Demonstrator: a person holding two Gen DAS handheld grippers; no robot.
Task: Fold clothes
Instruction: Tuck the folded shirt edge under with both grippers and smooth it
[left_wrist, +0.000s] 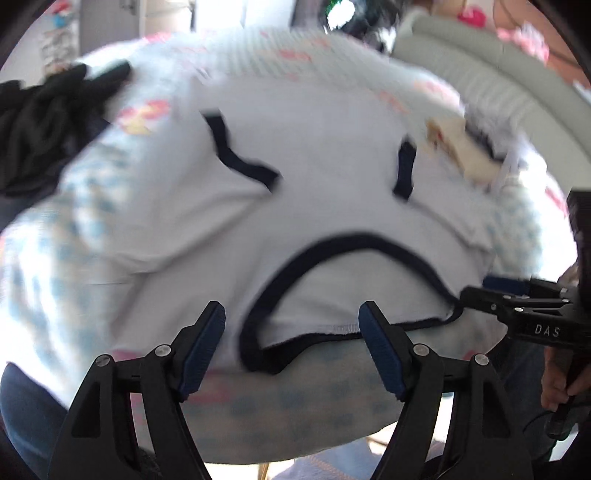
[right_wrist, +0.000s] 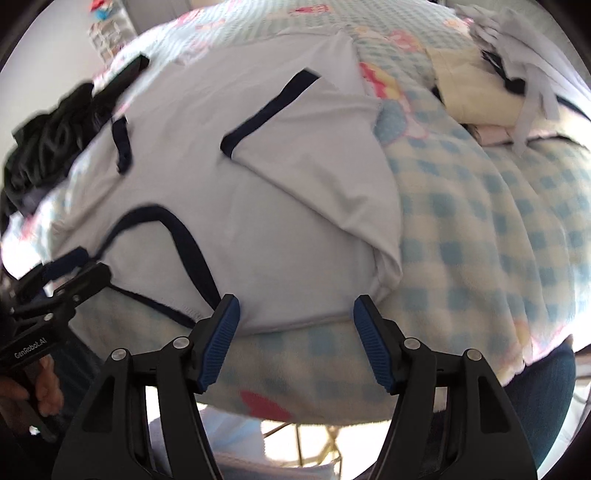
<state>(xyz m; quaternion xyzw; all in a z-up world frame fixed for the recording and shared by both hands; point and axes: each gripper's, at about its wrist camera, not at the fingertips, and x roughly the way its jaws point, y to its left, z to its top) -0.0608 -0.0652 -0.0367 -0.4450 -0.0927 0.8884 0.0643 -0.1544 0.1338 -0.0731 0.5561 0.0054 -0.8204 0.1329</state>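
Pale-blue shirt (right_wrist: 258, 206) is lying sleeves-in on checked blanket (right_wrist: 480, 229) | your left gripper (left_wrist: 291, 347) and right gripper (right_wrist: 293, 341) are gaping, jaws released, at 6 o'clock hem | risk: you're pinching blanket too, dragging both.

1. Bright daylight, and it blows out to pure white along the top of the left view.
2. Heavy motion blur on the shirt (left_wrist: 314, 177) and blanket (right_wrist: 480, 221); only the near fingers (right_wrist: 221, 343) look sharp.
3. Fisheye bends everything, with dark vignette corners.
4. Shadows are soft.
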